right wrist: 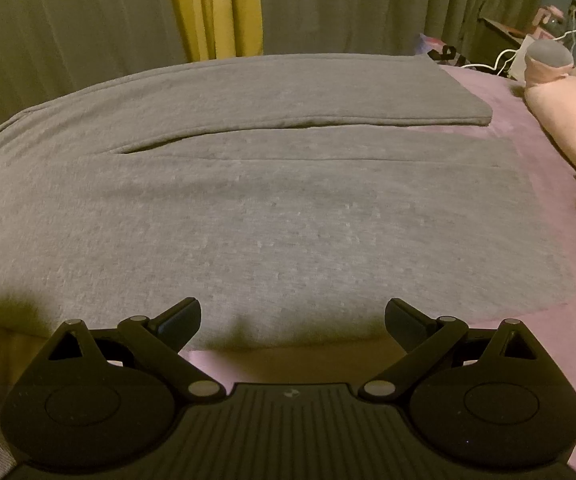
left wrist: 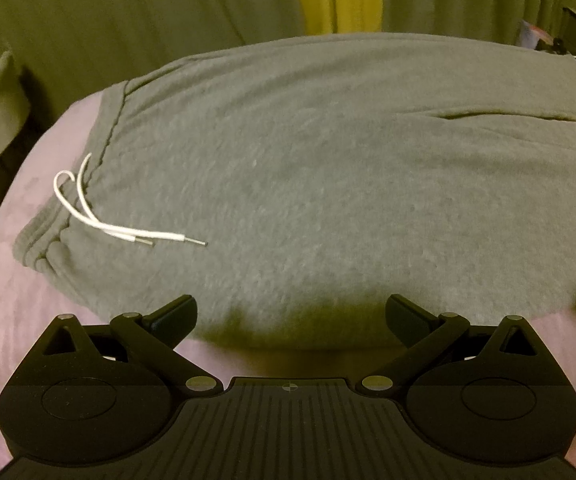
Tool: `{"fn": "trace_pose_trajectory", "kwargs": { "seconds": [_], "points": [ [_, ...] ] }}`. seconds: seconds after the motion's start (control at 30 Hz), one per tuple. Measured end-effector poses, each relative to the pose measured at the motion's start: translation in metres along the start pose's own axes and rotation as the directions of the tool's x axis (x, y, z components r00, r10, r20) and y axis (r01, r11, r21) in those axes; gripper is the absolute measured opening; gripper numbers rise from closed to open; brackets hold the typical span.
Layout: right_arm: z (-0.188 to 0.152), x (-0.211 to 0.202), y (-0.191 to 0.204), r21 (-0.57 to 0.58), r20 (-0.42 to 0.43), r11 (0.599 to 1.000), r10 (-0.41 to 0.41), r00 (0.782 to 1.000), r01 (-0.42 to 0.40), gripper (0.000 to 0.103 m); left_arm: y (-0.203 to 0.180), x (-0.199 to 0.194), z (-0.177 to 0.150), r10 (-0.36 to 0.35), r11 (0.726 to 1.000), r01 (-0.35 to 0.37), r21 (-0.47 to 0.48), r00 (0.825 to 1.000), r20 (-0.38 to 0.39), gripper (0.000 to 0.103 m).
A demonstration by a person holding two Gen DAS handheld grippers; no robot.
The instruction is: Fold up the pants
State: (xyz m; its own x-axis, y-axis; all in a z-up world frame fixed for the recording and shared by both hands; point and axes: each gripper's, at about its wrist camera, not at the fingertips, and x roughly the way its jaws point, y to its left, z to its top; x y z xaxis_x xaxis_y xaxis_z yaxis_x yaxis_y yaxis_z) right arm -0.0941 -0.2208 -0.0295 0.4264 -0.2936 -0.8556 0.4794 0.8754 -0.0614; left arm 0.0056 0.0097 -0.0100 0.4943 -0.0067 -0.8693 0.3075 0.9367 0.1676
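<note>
Grey pants (right wrist: 272,216), two white drawstrings (left wrist: 100,220)

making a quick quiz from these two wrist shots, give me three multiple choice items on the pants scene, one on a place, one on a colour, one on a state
1. Where does the white drawstring lie?
A. at the waistband end, on the left of the left wrist view
B. across the leg cuffs
C. on the pink plush toy

2. What colour are the pants?
A. blue
B. grey
C. black

3. How do the left claw and right claw stand?
A. both shut on cloth
B. one open, one shut
C. both open, holding nothing

Answers:
1 A, the cord trails from the ribbed waistband onto the grey cloth.
2 B, the cloth is grey against the pink bed cover.
3 C, each view shows the fingers spread wide at the near edge of the pants with nothing between them.
</note>
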Motion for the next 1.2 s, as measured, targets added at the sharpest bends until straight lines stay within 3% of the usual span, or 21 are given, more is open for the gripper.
{"fn": "trace_pose_trajectory", "kwargs": {
  "seconds": [1.2],
  "points": [
    [0.006,0.033,0.008,-0.007,-0.048,0.998,0.057,0.997,-0.058,0.099,0.004,0.025,0.009,0.009,1.0,-0.009,-0.017,0.999,-0.046,0.103]
  ]
}}
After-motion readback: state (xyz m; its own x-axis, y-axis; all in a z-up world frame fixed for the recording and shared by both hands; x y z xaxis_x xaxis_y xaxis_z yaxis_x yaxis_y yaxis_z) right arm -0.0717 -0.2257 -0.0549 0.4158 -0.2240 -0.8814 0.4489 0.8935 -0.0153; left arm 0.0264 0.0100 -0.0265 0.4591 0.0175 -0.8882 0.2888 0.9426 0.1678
